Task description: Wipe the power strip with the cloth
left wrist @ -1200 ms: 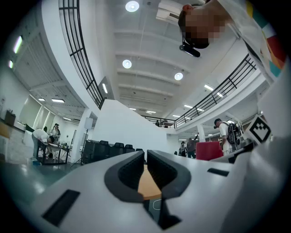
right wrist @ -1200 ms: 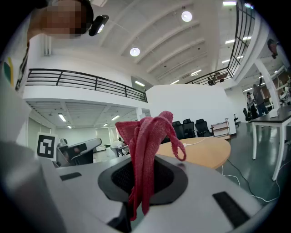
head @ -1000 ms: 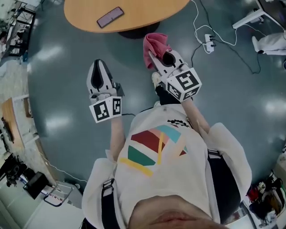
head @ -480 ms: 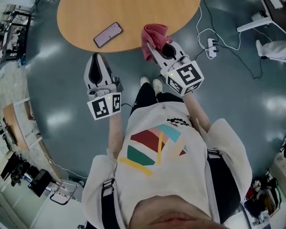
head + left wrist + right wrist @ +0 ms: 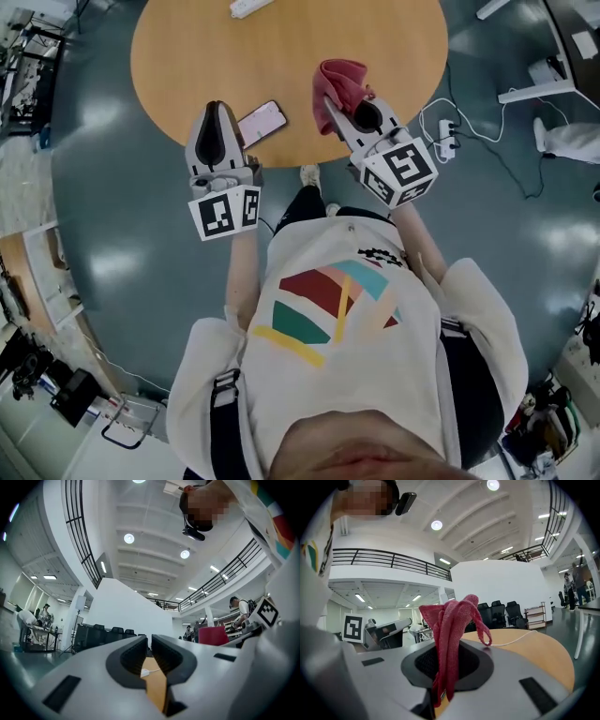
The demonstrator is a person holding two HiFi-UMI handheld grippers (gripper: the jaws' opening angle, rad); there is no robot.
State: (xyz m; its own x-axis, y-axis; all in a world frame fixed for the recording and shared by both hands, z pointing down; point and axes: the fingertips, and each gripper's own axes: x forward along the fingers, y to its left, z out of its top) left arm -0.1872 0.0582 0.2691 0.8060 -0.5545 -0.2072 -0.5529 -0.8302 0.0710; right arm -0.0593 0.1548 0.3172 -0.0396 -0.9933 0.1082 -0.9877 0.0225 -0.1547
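The strip (image 5: 251, 7) lies at the table's (image 5: 375, 37) far edge, well apart from both grippers; in the left gripper view it shows small and white with its cable (image 5: 150, 672), straight ahead past the jaws. The right gripper (image 5: 345, 101) is clamped on the pink cloth (image 5: 339, 80), which bunches above its jaws and hangs over the table; the left gripper (image 5: 215, 108) has its jaws nearly together with nothing between them, just beside a phone (image 5: 262, 123). Both forearms reach forward from the torso; the grippers point across the table from its near edge.
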